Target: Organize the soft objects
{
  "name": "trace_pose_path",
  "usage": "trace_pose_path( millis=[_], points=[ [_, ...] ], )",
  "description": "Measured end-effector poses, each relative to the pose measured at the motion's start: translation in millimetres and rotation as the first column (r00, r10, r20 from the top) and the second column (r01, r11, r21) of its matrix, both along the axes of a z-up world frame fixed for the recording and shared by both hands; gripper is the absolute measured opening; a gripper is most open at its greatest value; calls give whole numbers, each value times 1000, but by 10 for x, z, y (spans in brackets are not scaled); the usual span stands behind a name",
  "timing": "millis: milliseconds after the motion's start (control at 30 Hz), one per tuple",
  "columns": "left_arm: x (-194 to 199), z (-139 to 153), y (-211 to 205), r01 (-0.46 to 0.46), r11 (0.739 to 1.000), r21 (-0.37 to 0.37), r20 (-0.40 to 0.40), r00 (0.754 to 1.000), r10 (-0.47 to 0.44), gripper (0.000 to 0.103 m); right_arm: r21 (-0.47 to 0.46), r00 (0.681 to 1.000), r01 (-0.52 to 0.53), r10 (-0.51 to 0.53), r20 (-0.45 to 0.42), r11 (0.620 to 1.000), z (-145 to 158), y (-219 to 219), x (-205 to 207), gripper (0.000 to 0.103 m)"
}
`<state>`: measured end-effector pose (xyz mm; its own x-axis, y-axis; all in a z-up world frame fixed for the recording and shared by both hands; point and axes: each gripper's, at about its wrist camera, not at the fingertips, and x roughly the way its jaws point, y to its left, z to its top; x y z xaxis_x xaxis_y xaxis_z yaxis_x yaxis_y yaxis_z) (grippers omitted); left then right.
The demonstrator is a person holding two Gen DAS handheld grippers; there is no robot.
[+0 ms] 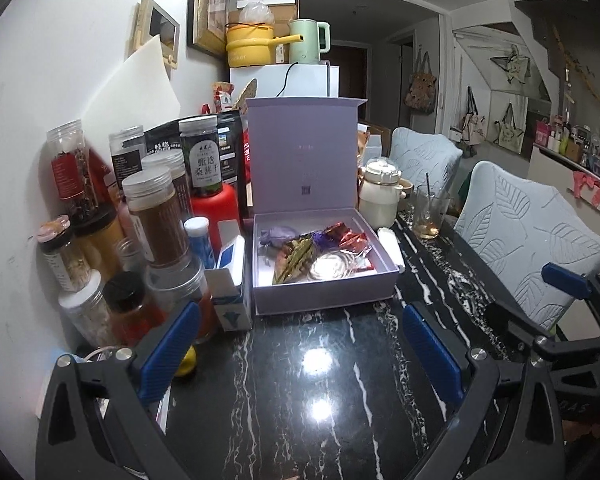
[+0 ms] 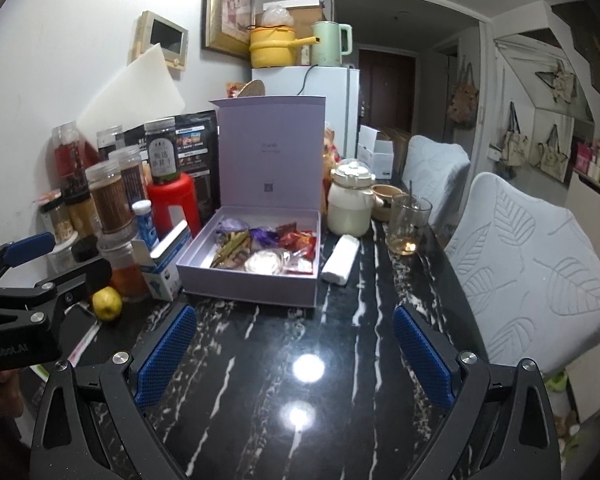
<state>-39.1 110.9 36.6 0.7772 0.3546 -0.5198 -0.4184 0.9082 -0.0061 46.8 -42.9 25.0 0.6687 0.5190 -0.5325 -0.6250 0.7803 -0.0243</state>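
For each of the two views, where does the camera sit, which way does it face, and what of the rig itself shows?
Left wrist: sits on the left gripper, low over the black marble table, facing the open lilac box; its own open blue fingers show, with the right gripper at the right edge.
Right wrist: sits on the right gripper, further right, facing the same box; own open fingers show, with the left gripper at the left edge.
Shared: box, jars, white roll, glass, chairs.

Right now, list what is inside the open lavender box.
The lavender box holds a purple pouch, a gold-green packet, red wrapped snacks and a clear round packet. Anything beneath them is covered.
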Motion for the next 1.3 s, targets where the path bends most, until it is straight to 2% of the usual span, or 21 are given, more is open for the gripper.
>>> trace_pose_path(
  millis=[1300],
  points=[
    [116,-176,-75,12,1000,4,-69,998,-12,102,-19,999,17,-18,-39,1000,-147,-65,49,100]
  ],
)
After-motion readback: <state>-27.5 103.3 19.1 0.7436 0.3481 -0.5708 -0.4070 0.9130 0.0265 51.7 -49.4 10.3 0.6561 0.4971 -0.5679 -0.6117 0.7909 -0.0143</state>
